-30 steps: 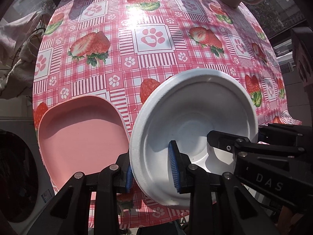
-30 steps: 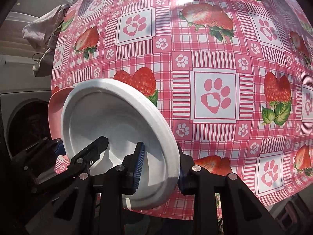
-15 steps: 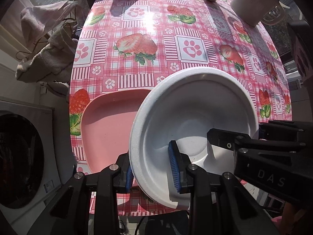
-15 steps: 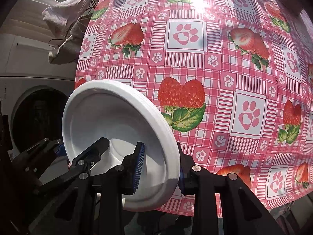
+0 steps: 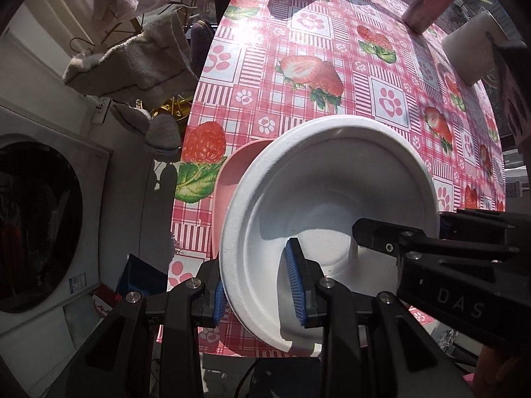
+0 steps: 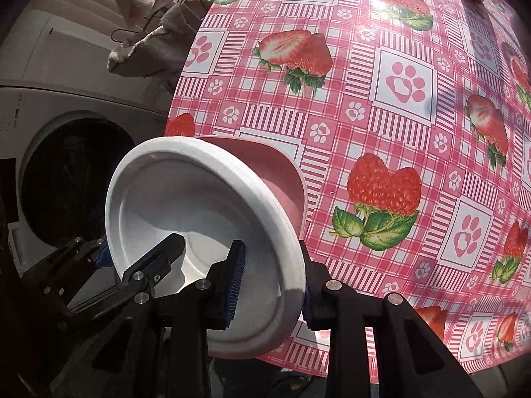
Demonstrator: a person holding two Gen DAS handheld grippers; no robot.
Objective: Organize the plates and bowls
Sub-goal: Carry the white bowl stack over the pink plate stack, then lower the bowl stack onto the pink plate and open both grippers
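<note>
Held: both tongs, left (image 5: 257,287) and right (image 6: 270,283), clamp the white plate's (image 5: 318,179) rim.
Left: setting it into the pink tray (image 6: 278,169), lower left of frame.

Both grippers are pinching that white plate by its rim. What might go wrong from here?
The white plate is gripped only at its rim by the left gripper and right gripper, so uneven pulling might bend or drop it. It hangs by the table edge, beside the pink dish, which it might bump.
</note>
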